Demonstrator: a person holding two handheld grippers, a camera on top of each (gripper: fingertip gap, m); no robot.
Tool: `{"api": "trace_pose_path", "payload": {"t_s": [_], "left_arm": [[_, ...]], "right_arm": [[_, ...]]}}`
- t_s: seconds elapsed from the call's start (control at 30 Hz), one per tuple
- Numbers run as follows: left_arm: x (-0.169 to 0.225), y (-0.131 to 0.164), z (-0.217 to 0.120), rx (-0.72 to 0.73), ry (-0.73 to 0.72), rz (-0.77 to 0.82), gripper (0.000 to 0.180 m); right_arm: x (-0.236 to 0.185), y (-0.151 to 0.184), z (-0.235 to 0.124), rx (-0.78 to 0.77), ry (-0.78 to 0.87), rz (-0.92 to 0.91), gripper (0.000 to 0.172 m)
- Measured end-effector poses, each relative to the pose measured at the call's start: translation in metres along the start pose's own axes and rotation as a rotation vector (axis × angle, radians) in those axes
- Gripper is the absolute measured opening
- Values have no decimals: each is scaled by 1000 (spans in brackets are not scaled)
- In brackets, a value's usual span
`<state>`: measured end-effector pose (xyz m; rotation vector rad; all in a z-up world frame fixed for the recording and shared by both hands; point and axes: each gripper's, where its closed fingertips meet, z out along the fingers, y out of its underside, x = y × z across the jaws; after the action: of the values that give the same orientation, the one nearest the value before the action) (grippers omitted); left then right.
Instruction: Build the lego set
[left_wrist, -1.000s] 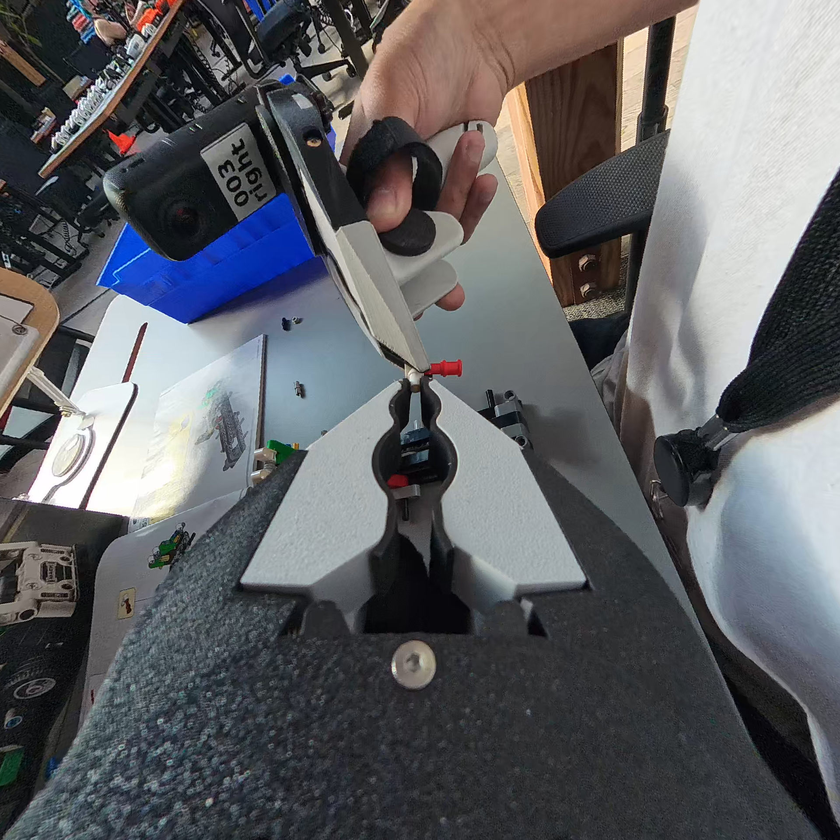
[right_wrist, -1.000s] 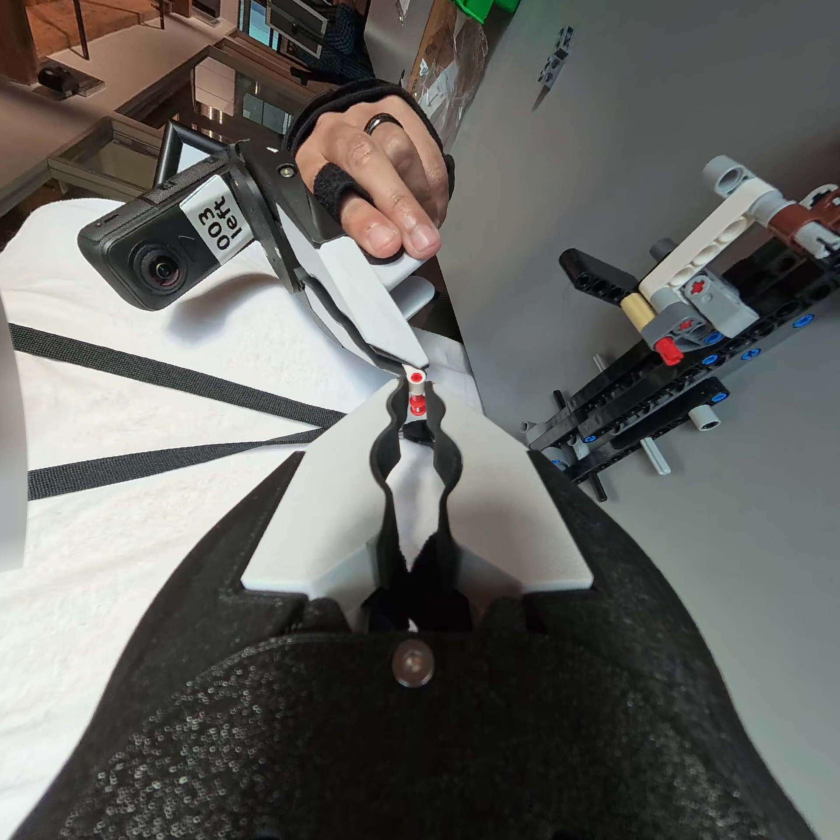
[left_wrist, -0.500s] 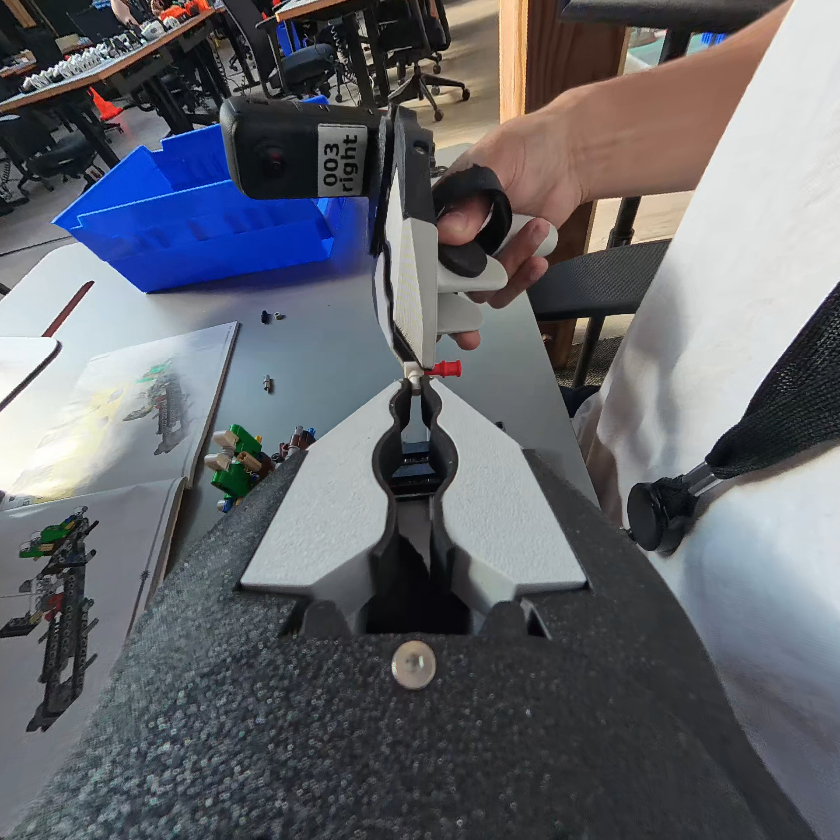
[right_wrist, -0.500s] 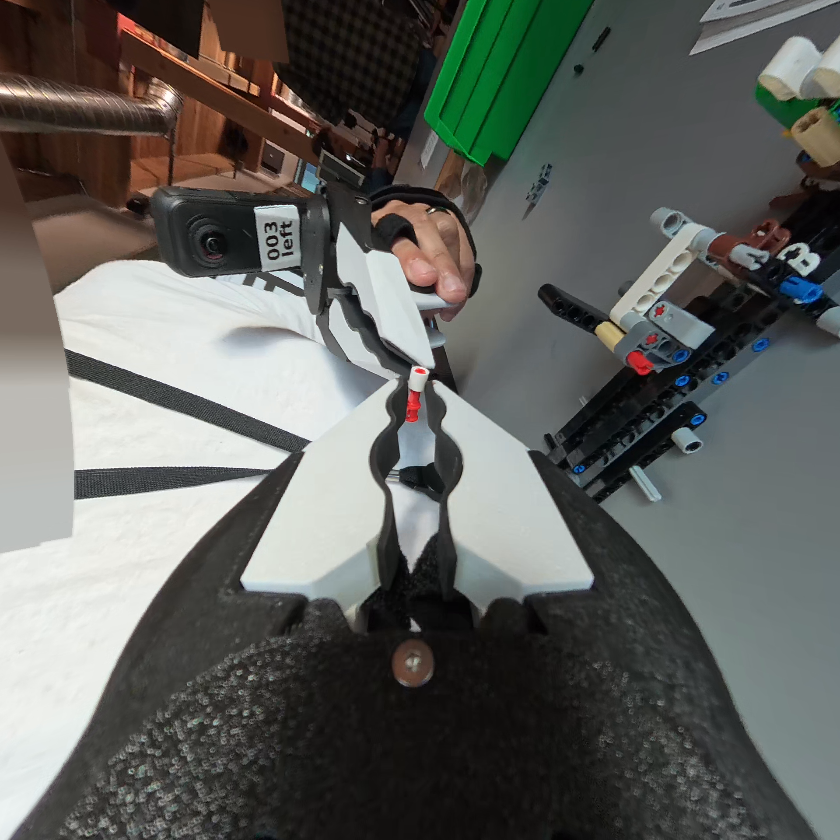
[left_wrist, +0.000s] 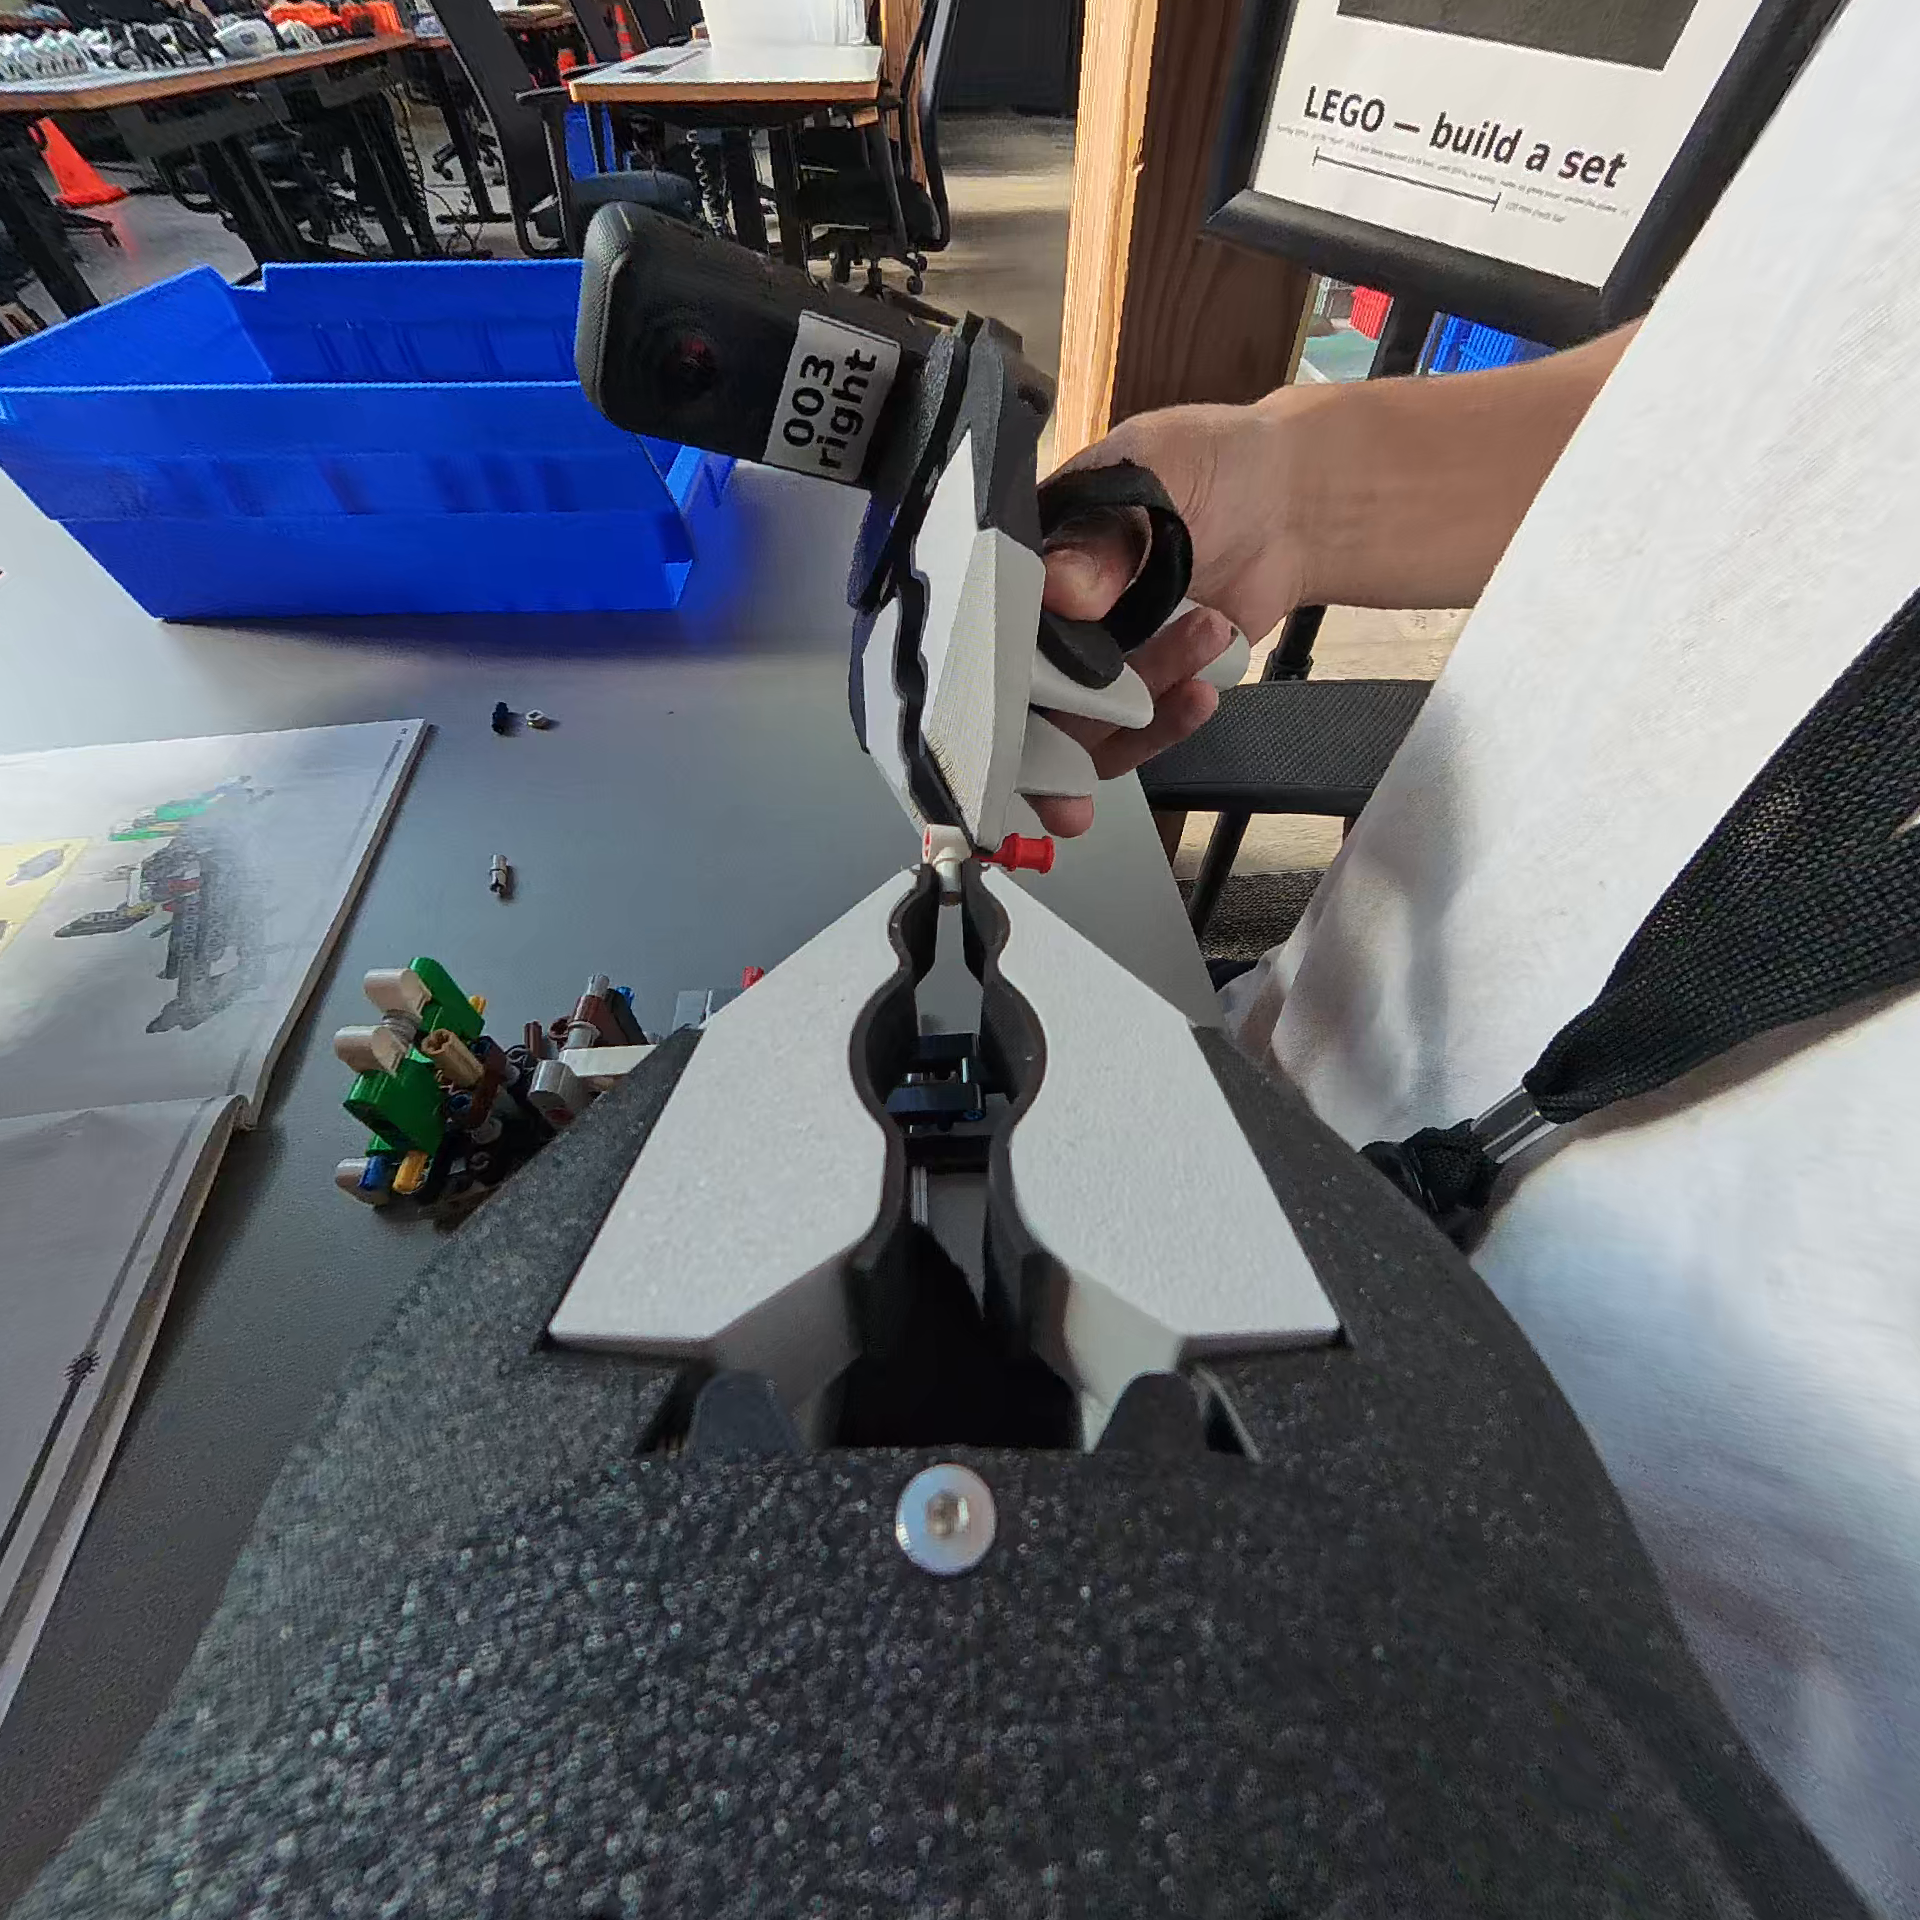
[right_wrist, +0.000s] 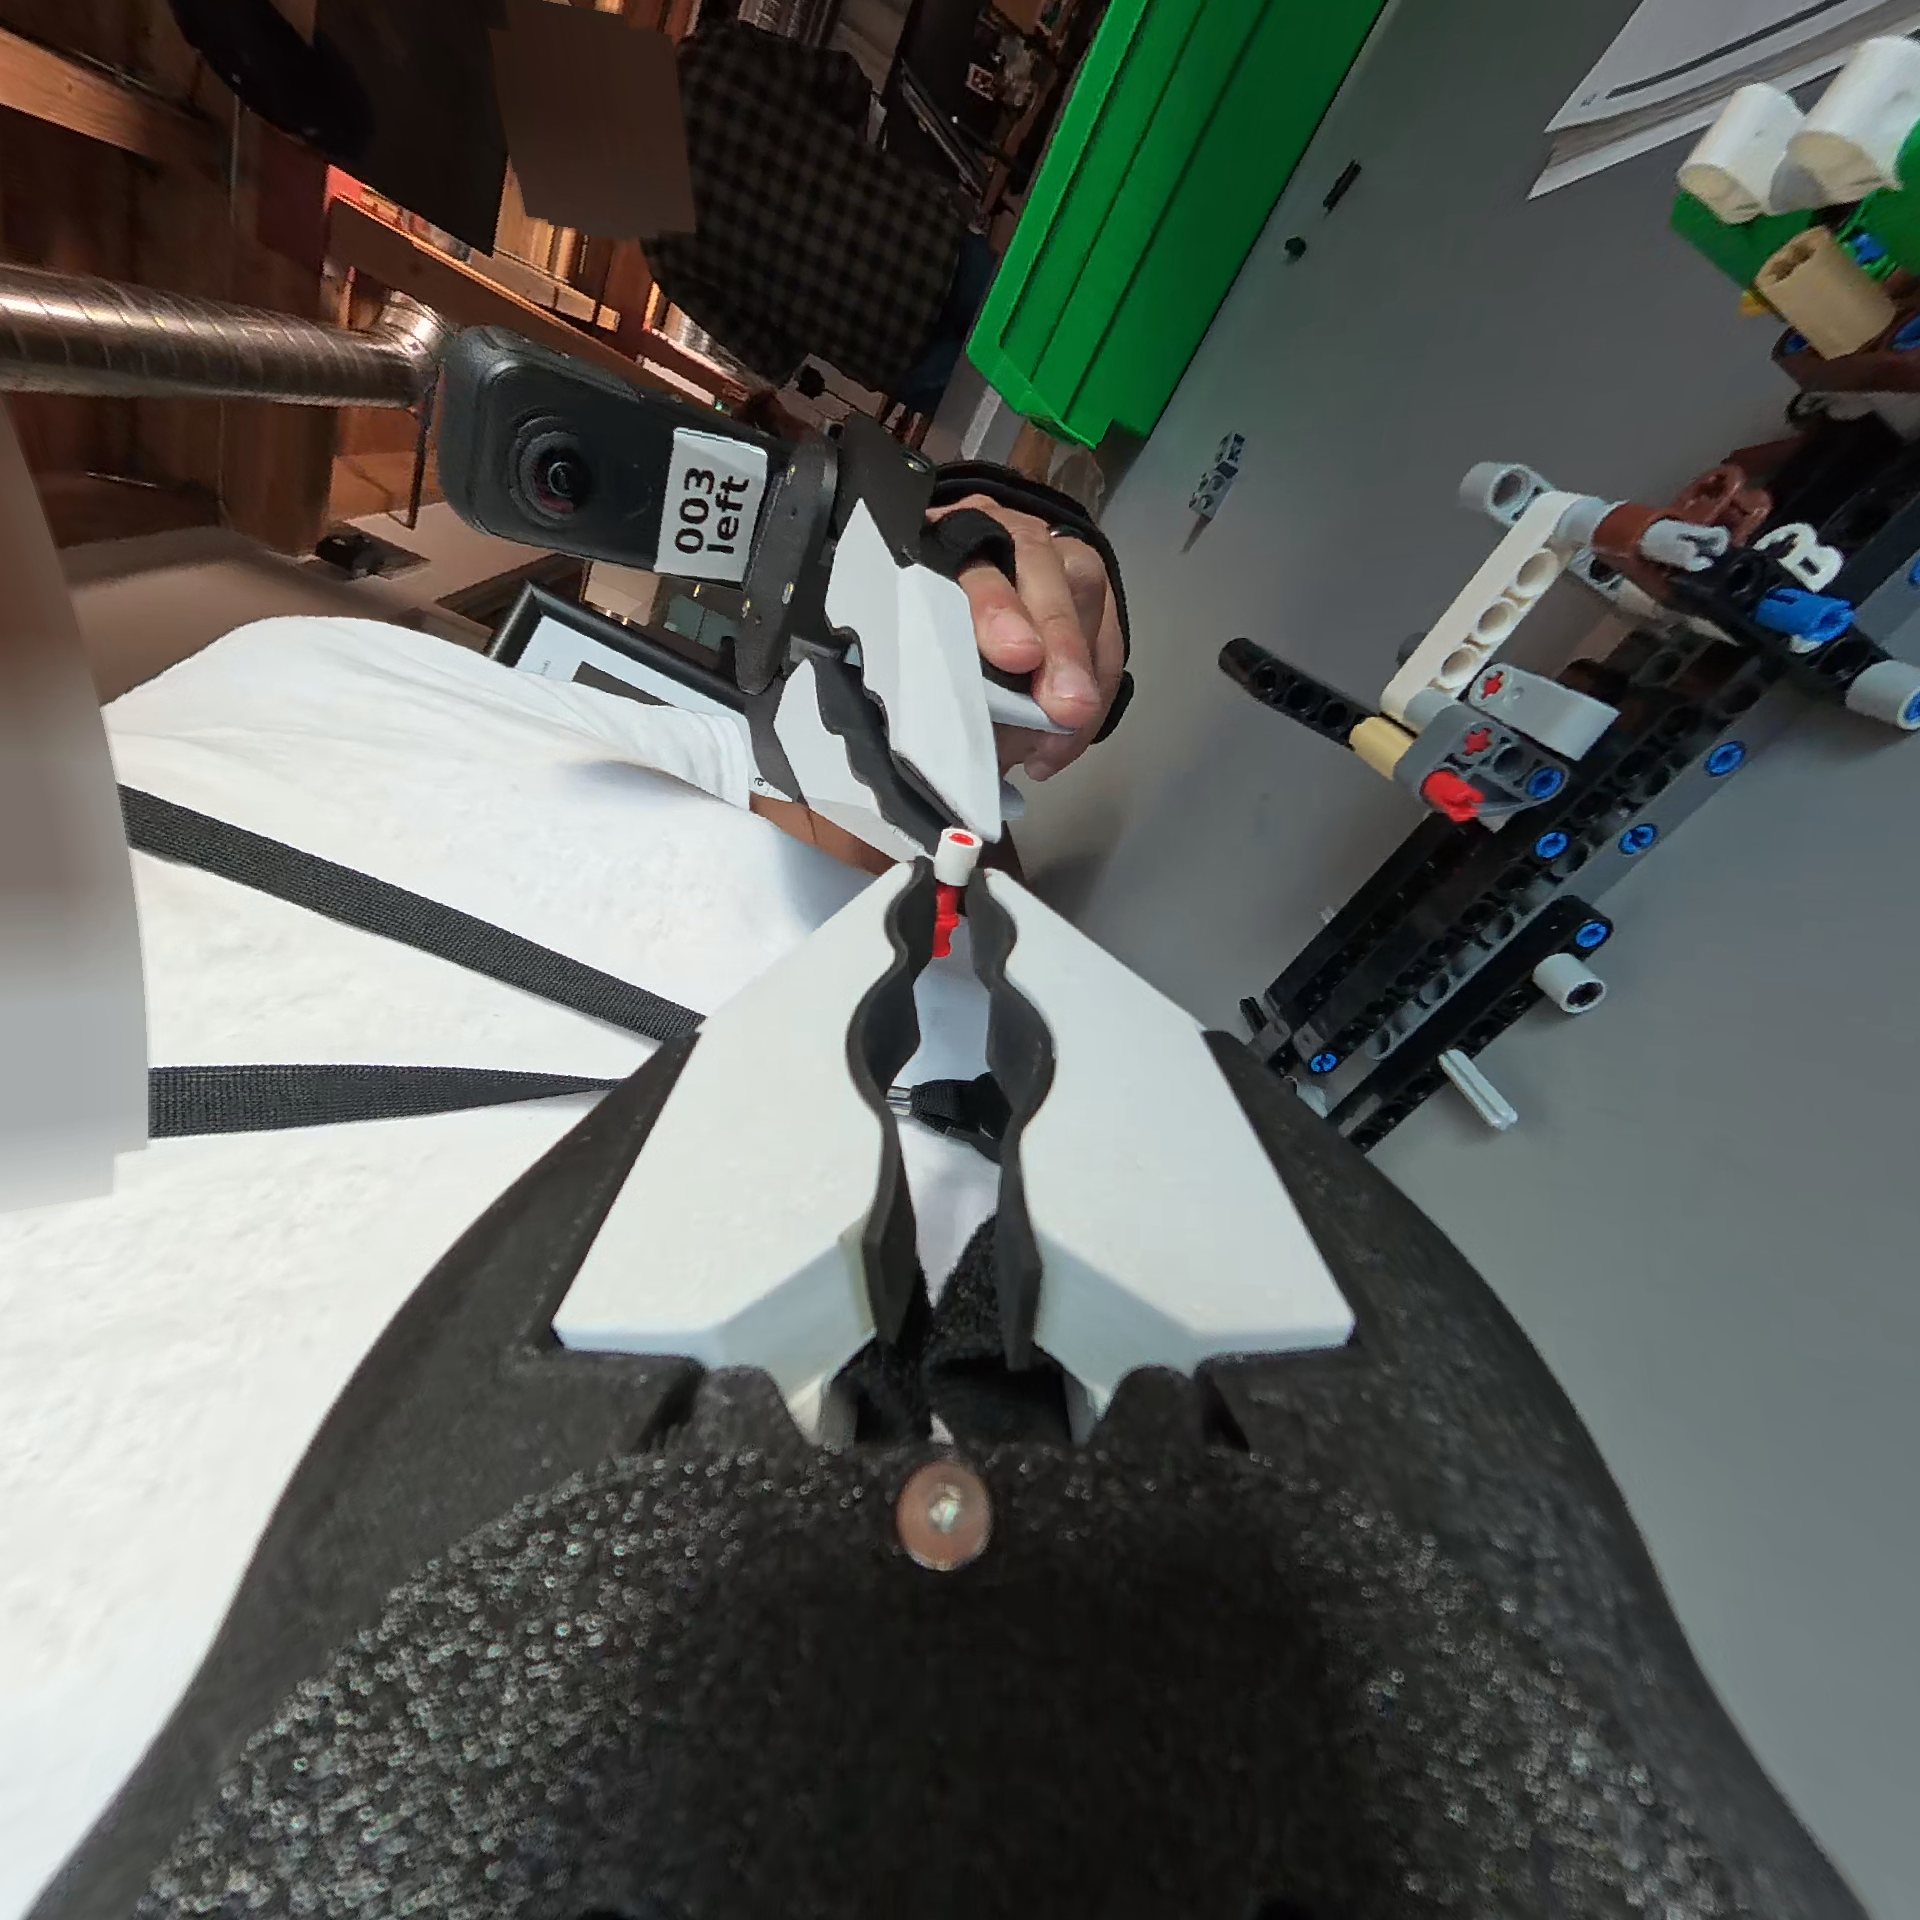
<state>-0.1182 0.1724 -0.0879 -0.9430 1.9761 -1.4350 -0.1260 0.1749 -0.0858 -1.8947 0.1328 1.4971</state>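
The two grippers met tip to tip above the near edge of the grey table (left_wrist: 665, 790). The left gripper (left_wrist: 943, 881) had its fingers nearly together, pinching the stub of a small white connector (left_wrist: 943, 854). The right gripper (right_wrist: 954, 891), coming at it crosswise, was just as narrow, clamped on a red pin (right_wrist: 943, 914) whose far end sat inside that white connector (right_wrist: 956, 854); seen from the left side, the red pin (left_wrist: 1023, 854) stuck out past the right gripper's tips. Beyond the meeting point on the table stood a blue bin (left_wrist: 343, 468). Left of the left gripper lay a green and brown brick cluster (left_wrist: 436, 1081) and an open instruction booklet (left_wrist: 177, 883). Right of the right gripper lay a long black beam assembly (right_wrist: 1538, 894).
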Motion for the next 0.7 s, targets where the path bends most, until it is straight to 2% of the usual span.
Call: {"api": "trace_pose_path", "payload": {"t_s": [0.1,0.17,0.27,0.33,0.47,0.7], "left_arm": [[-3,8,5,-35,-18,14,3],[-14,13,2,-50,-71,37,14],[-41,28,-9,-112,-180,75,28],[-52,40,-12,-151,-215,97,30],[-53,59,-2,-191,-179,76,29],[-56,61,5,-183,-196,91,16]], "right_arm": [[11,2,-4,12,64,32,4],[25,2,-13,22,125,50,4],[62,-7,-40,53,308,37,4],[68,-14,-45,49,296,56,4],[82,-14,-36,-28,281,65,4],[84,-22,-26,-51,180,201,4]]}}
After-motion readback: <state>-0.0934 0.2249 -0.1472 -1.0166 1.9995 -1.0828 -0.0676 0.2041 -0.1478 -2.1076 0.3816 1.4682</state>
